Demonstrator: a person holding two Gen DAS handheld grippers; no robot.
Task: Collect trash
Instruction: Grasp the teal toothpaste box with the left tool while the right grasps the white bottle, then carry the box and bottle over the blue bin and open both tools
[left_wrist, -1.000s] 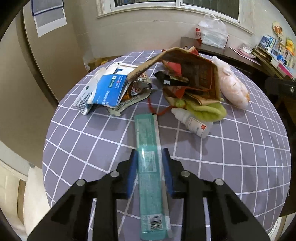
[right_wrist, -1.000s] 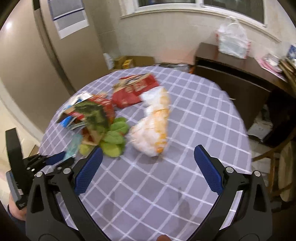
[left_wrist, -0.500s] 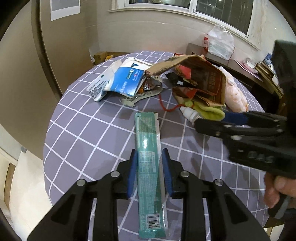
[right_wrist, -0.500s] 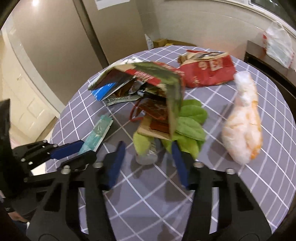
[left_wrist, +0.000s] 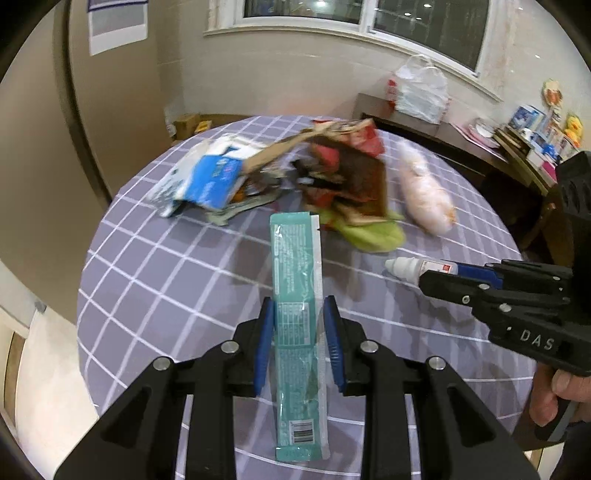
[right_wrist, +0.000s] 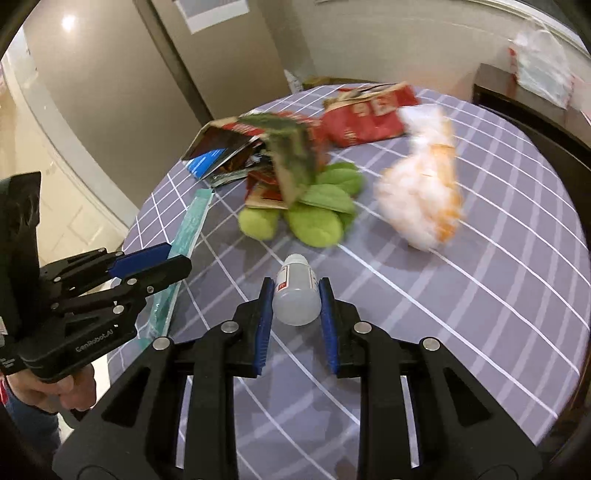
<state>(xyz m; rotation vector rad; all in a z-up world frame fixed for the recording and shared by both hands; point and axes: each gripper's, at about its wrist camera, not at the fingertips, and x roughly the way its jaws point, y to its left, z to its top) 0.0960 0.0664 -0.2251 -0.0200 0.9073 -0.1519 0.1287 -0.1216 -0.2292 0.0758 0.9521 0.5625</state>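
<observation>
White plastic bag on dark sideboard under window.

Trash pile sat at far side of bench. Long wrapper lay btwn left gripper fingers, pointing toward pile. Small bottle sat btwn right gripper fingers, nearer than pile, right of wrapper. Plastic bag lay right of pile. Sideboard stood behind bench w/ tied bag on it.
</observation>
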